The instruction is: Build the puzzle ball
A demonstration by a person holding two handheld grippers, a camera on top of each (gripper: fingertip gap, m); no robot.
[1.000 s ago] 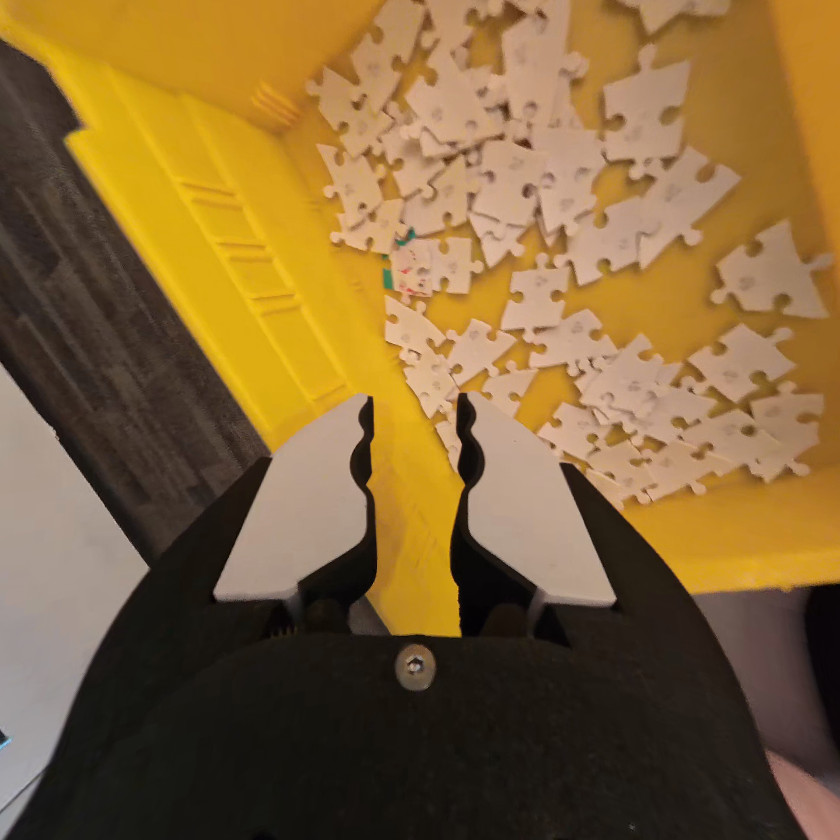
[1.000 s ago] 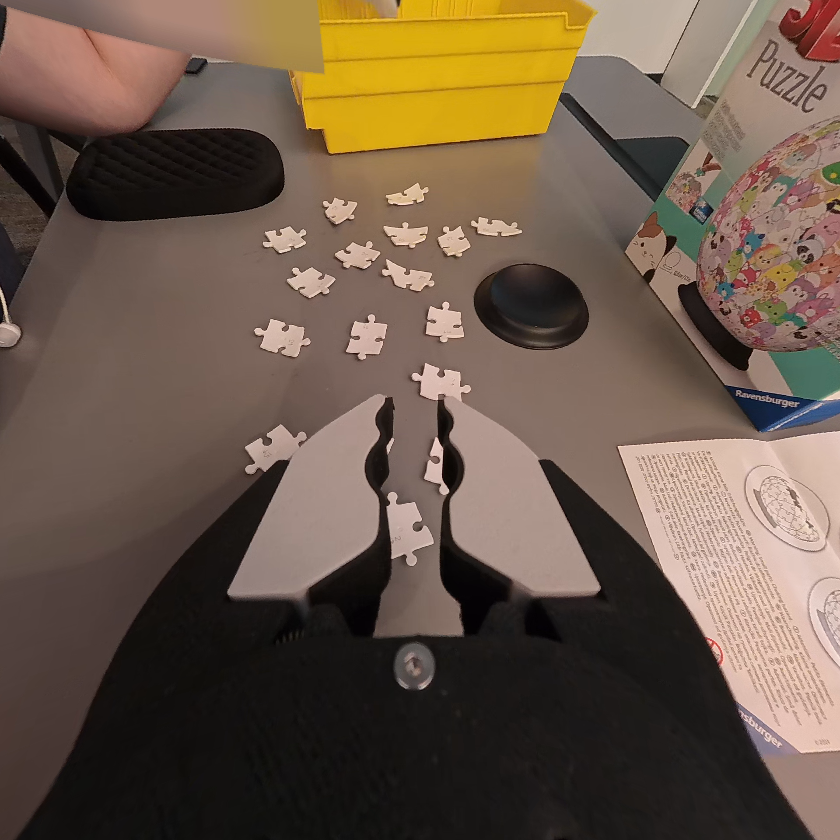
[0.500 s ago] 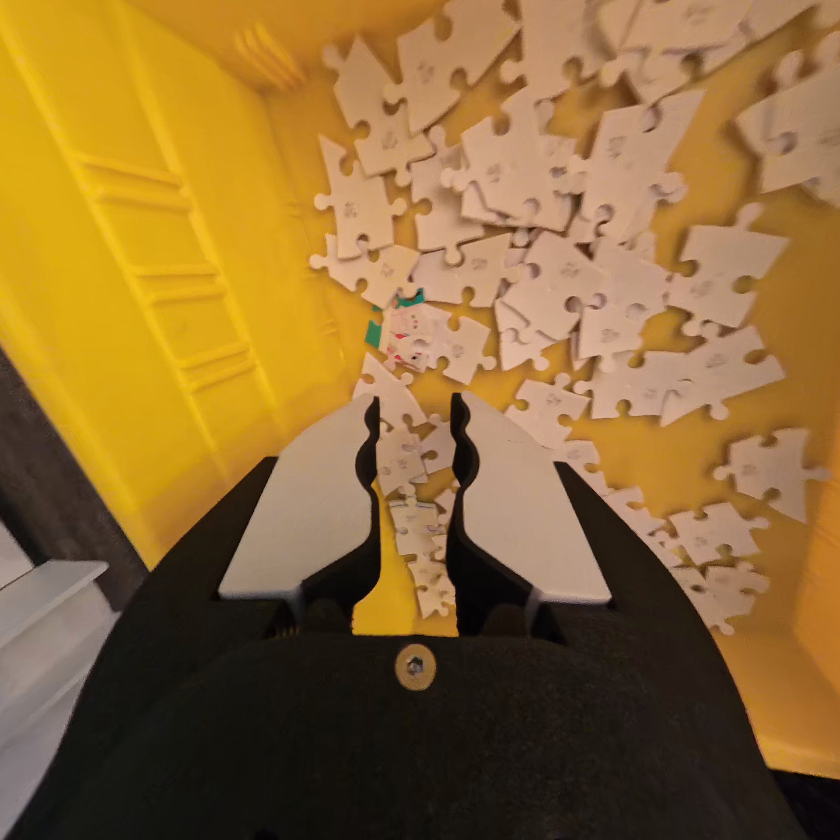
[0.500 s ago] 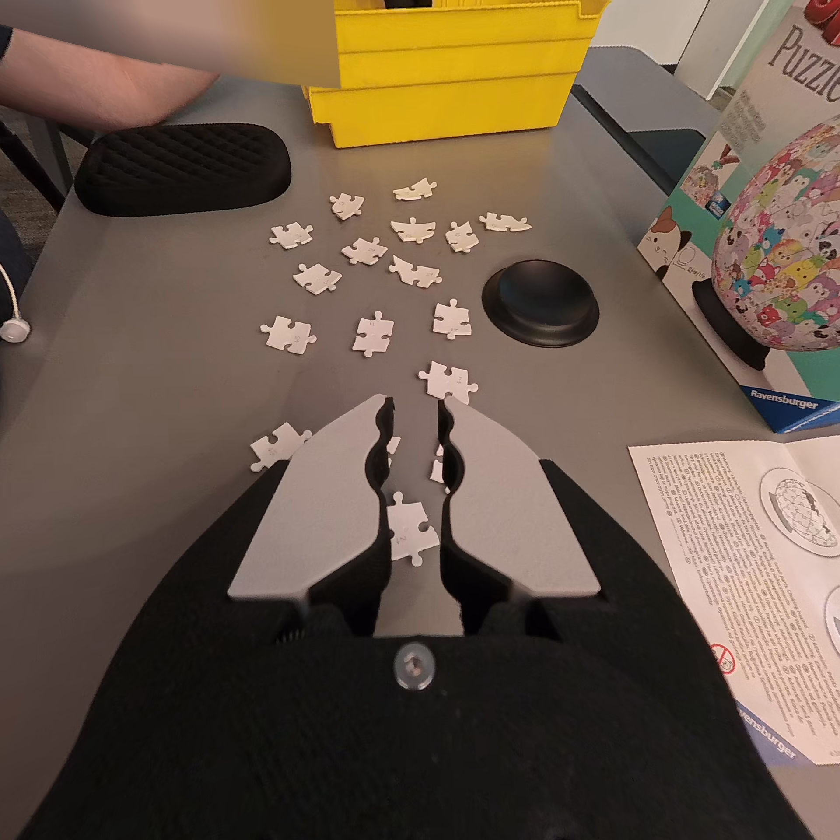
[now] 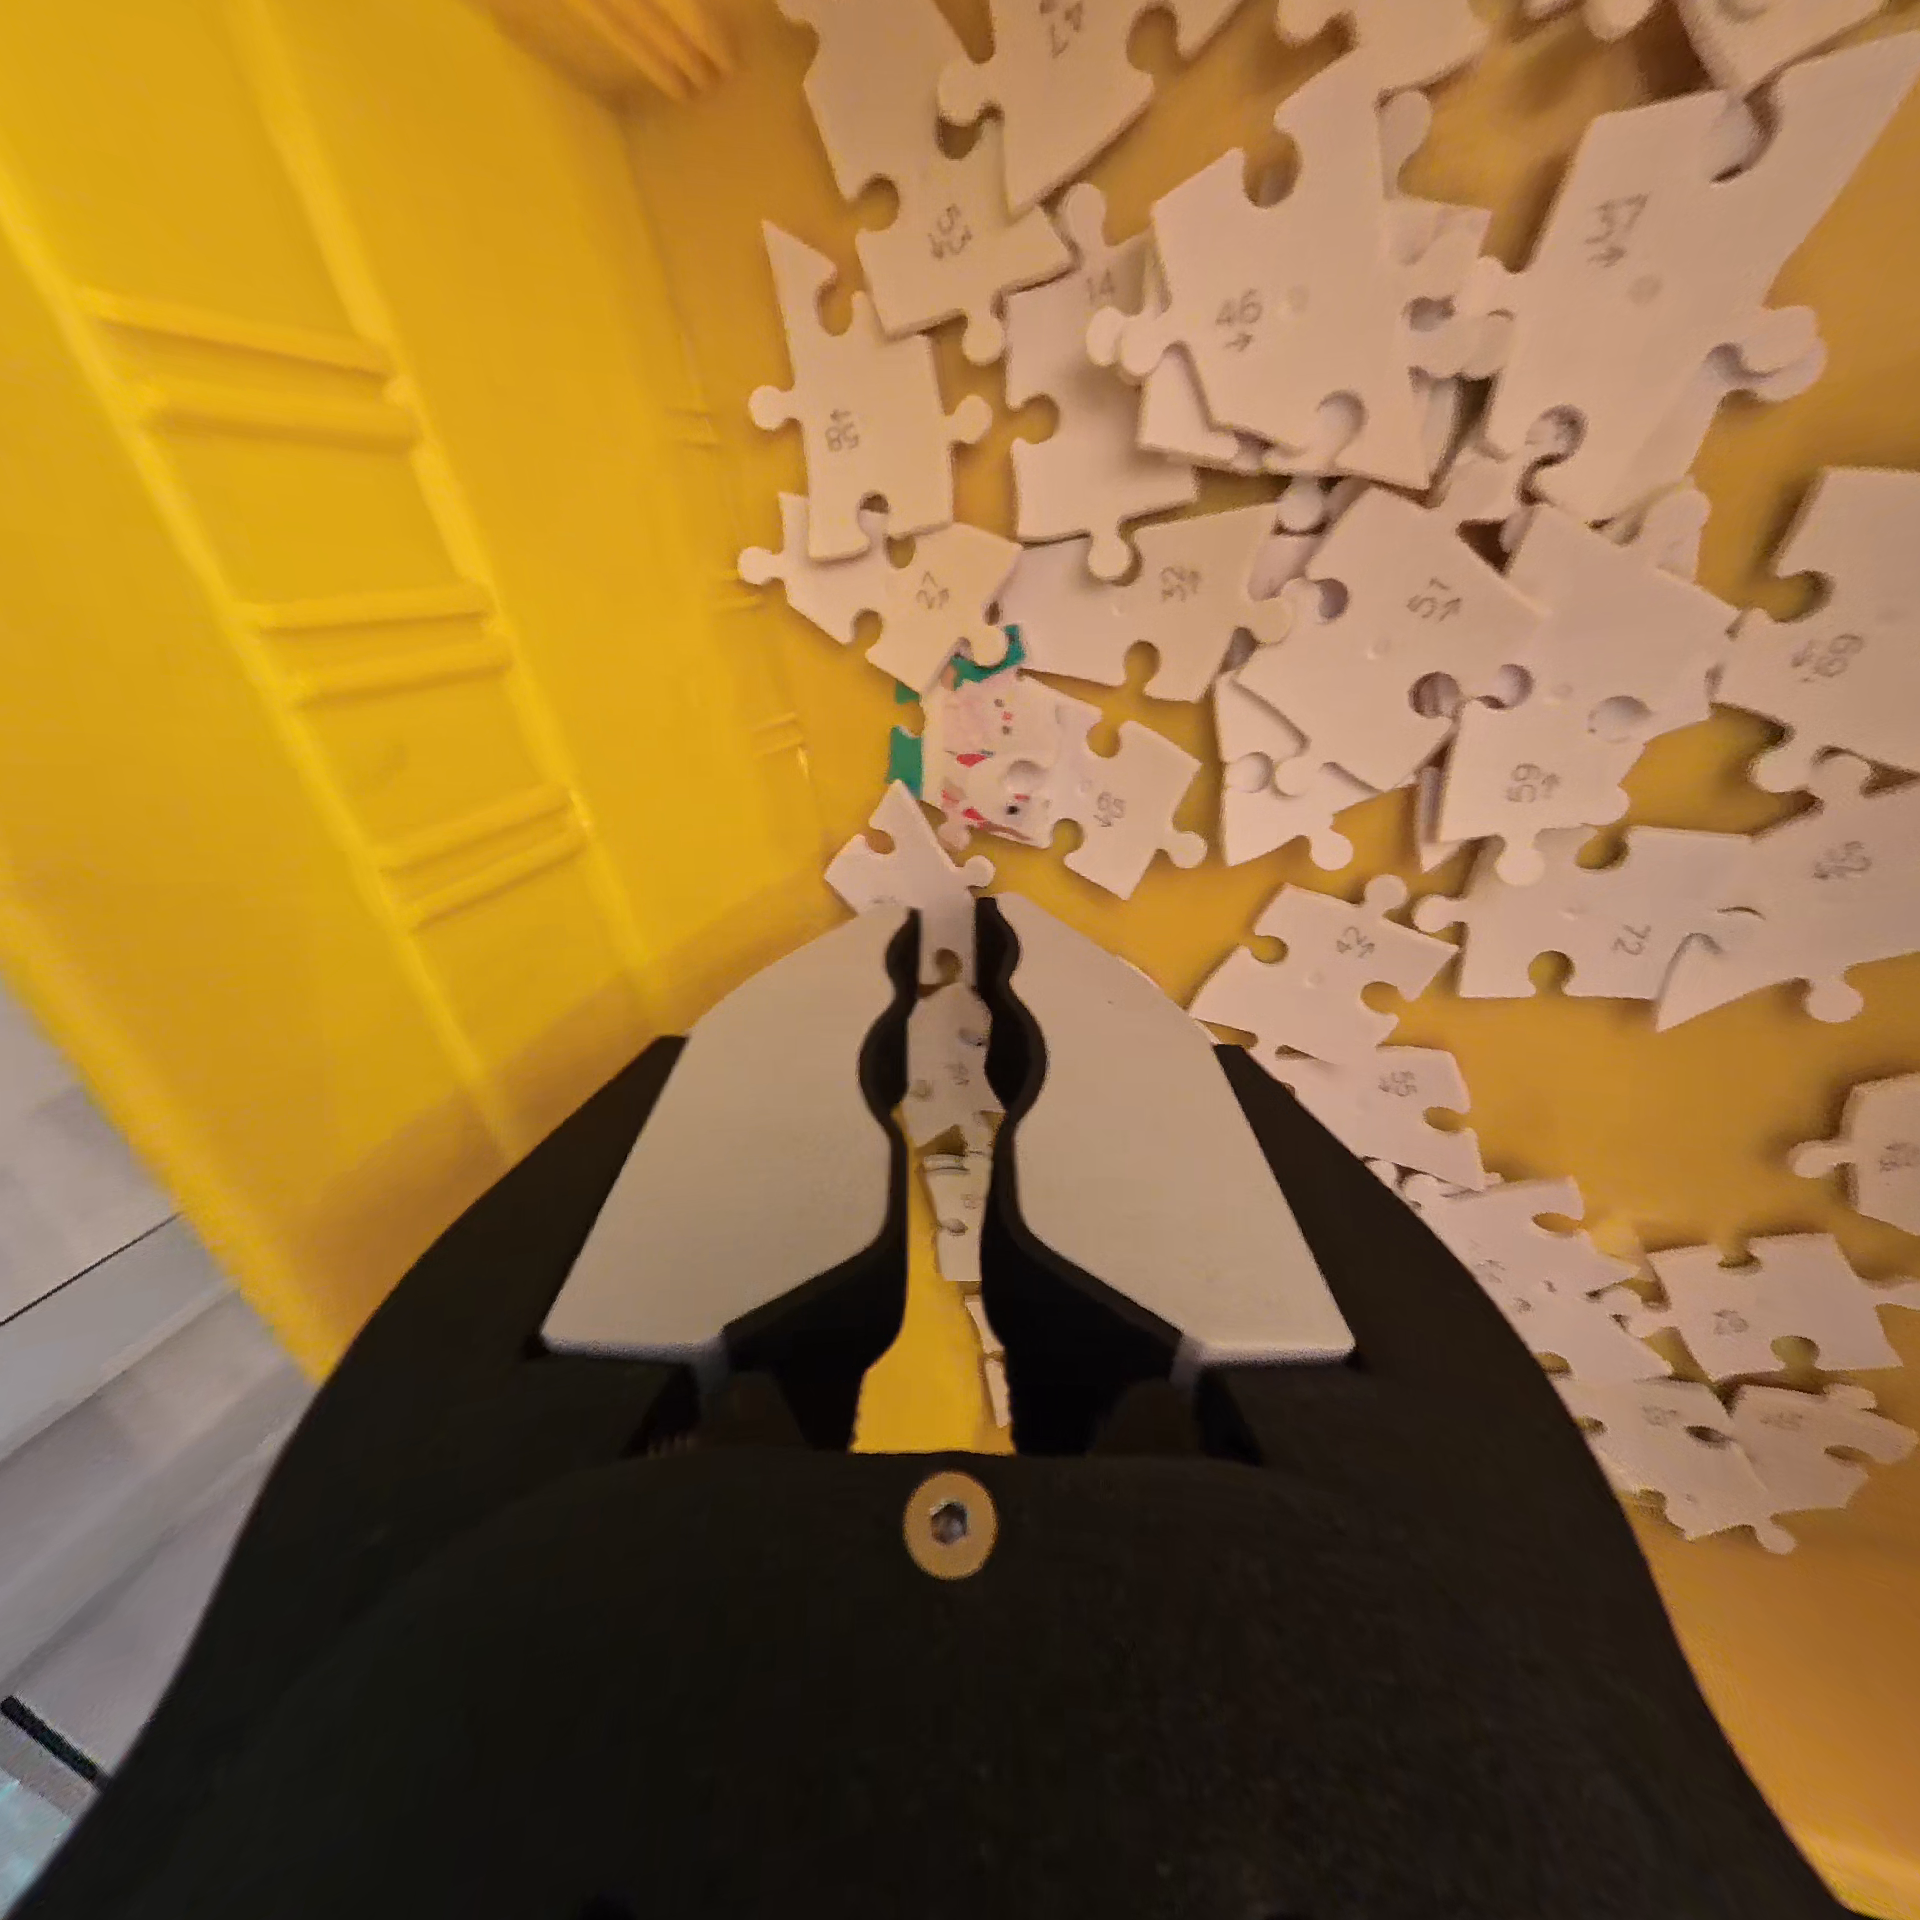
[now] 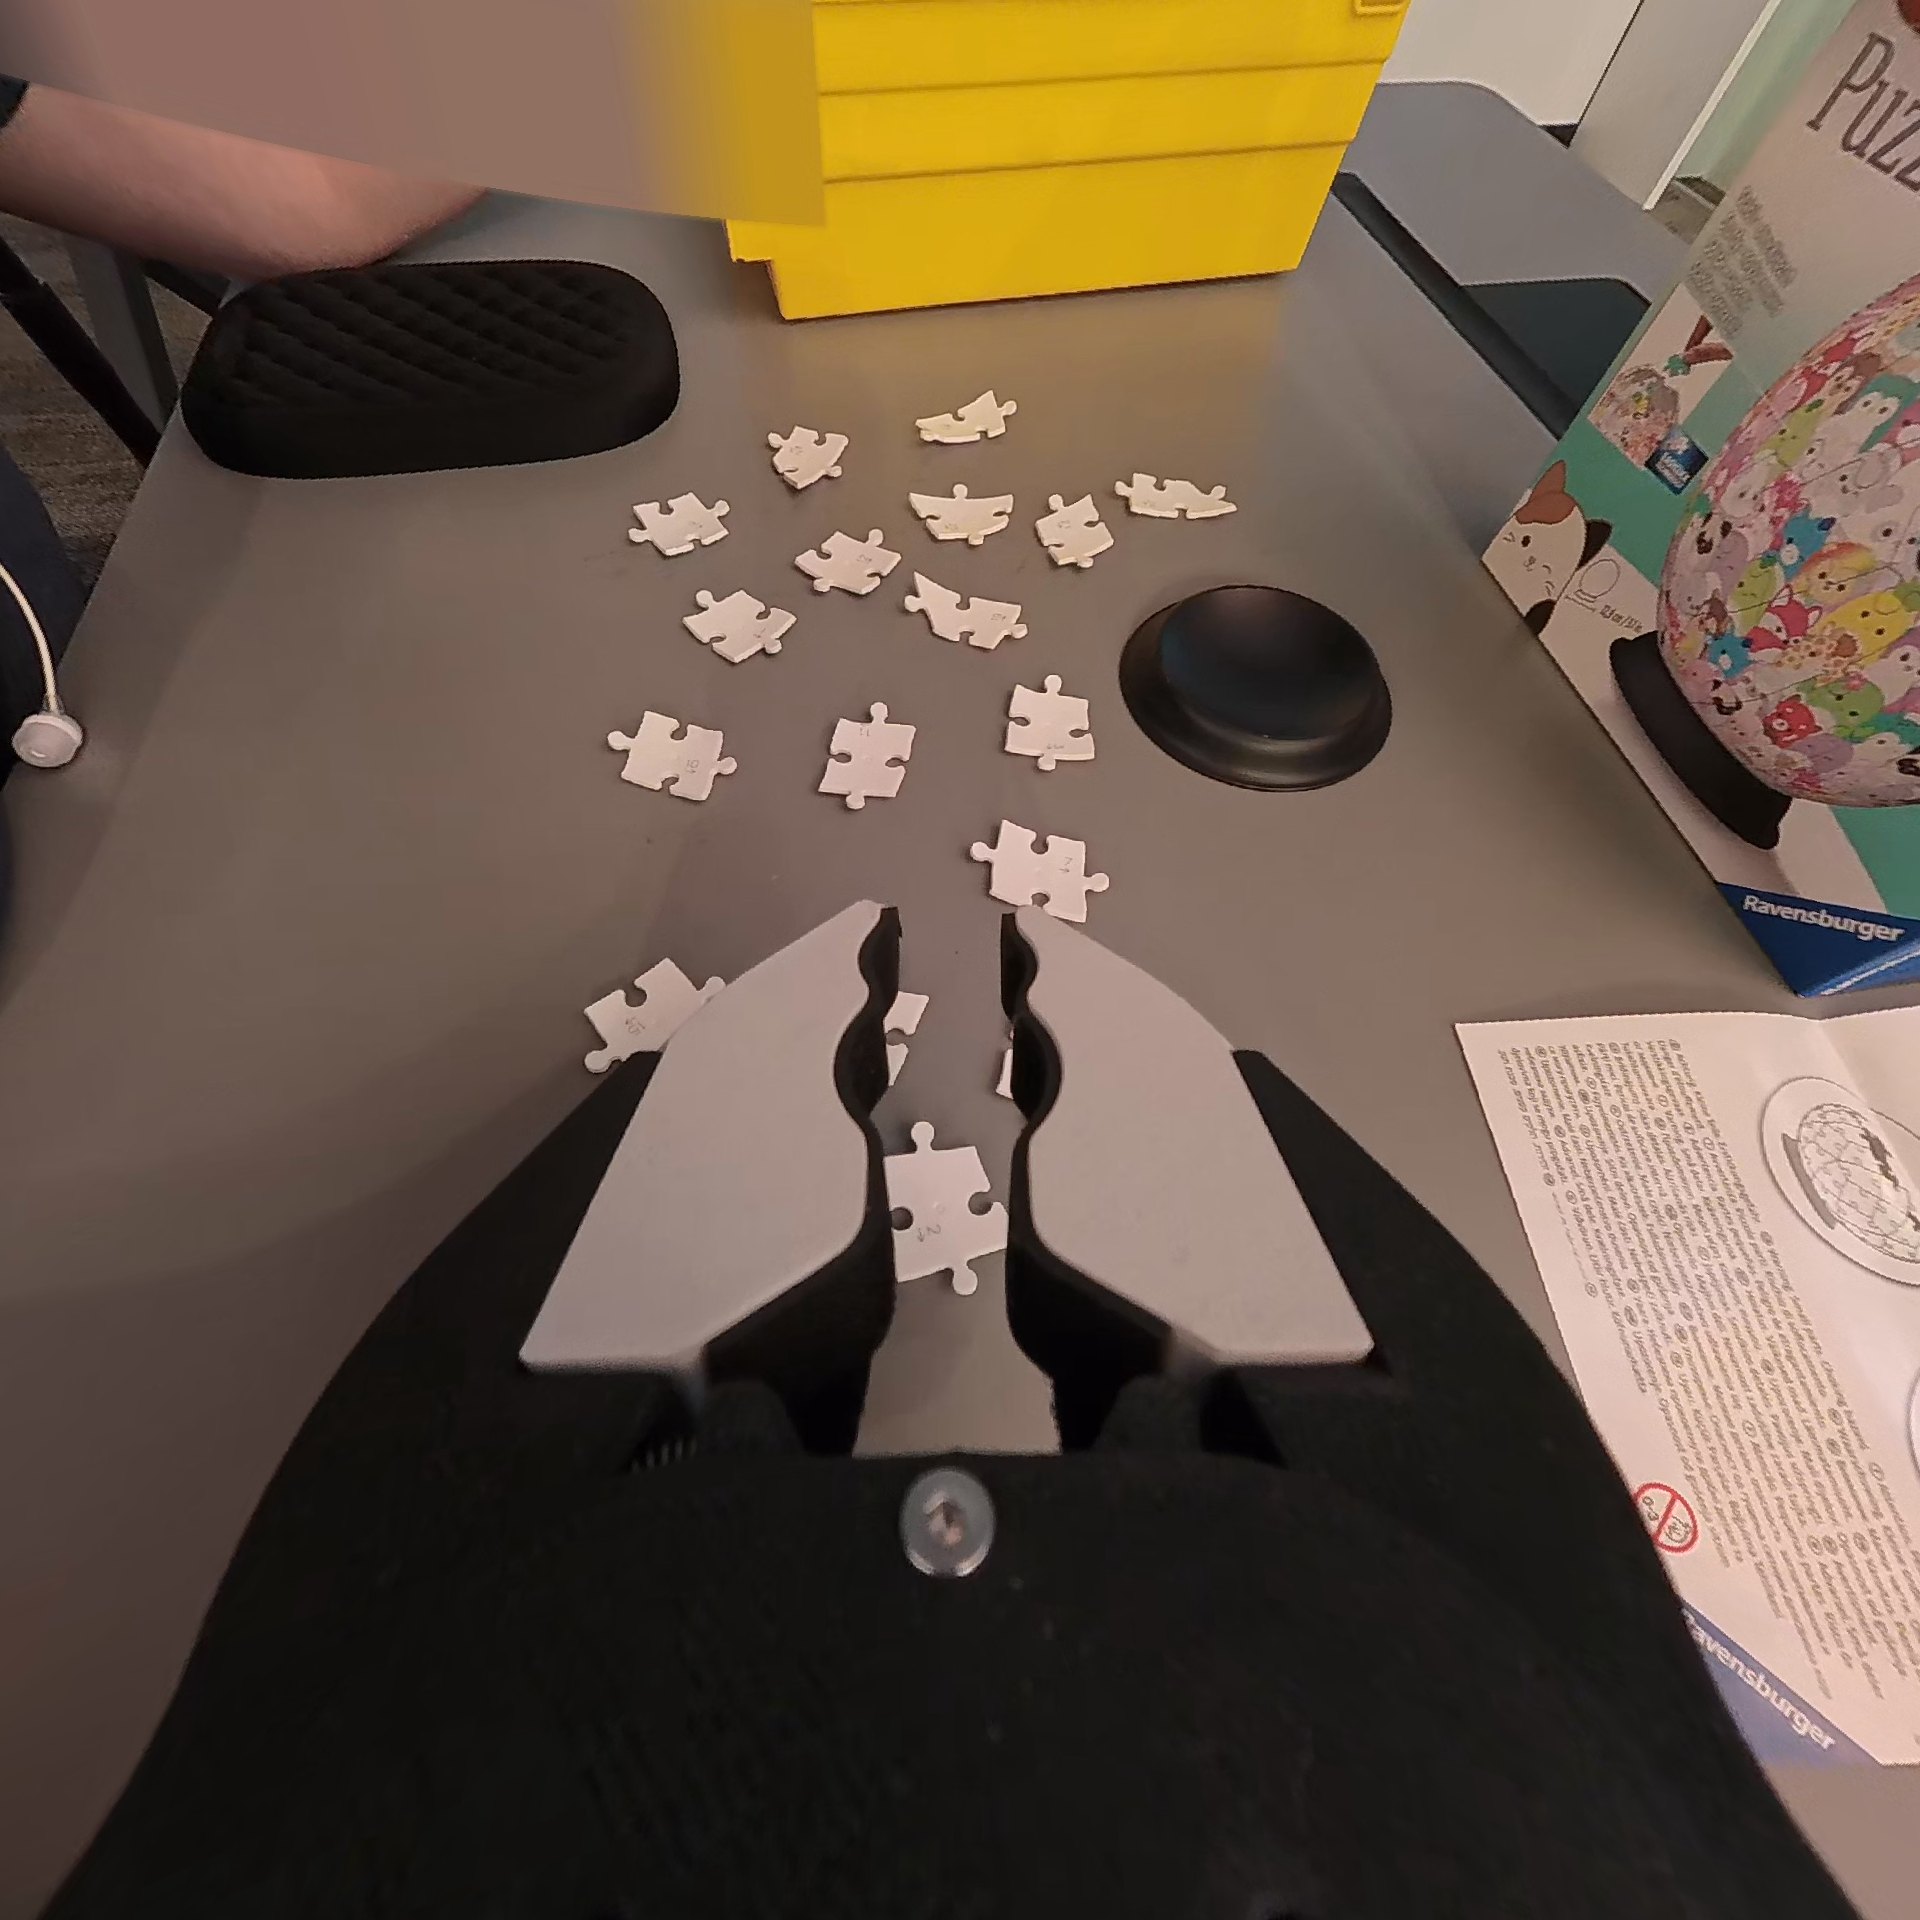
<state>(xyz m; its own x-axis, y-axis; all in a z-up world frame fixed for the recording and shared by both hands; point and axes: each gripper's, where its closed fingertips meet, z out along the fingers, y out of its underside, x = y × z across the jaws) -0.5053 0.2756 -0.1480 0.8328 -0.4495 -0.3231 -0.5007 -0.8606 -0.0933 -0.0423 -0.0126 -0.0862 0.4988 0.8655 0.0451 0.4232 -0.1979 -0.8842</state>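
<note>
My left gripper (image 5: 945, 914) is down inside the yellow bin (image 5: 416, 623), near its left wall, among several white puzzle pieces lying face down. Its jaws are nearly together, and a white puzzle piece (image 5: 899, 868) sits at and between the tips. A piece with its coloured side up (image 5: 971, 743) lies just beyond. My right gripper (image 6: 951, 920) is open and empty, held above the grey table (image 6: 364, 935). Several white pieces (image 6: 868, 753) lie spread on the table ahead of it, and one piece (image 6: 940, 1216) shows under its jaws.
The yellow bin (image 6: 1039, 187) stands at the table's far end. A black round stand (image 6: 1252, 696), the puzzle box (image 6: 1766, 499) and an instruction sheet (image 6: 1714, 1299) are on the right. A black pad (image 6: 426, 364) and a person's arm (image 6: 208, 197) are at the far left. Across from one pair of fingers to the other is roughly 55 cm.
My left gripper went from the bin's rim down to the pieces by the left wall, and its jaws narrowed around a white piece. My right gripper has barely shifted and stays open.
</note>
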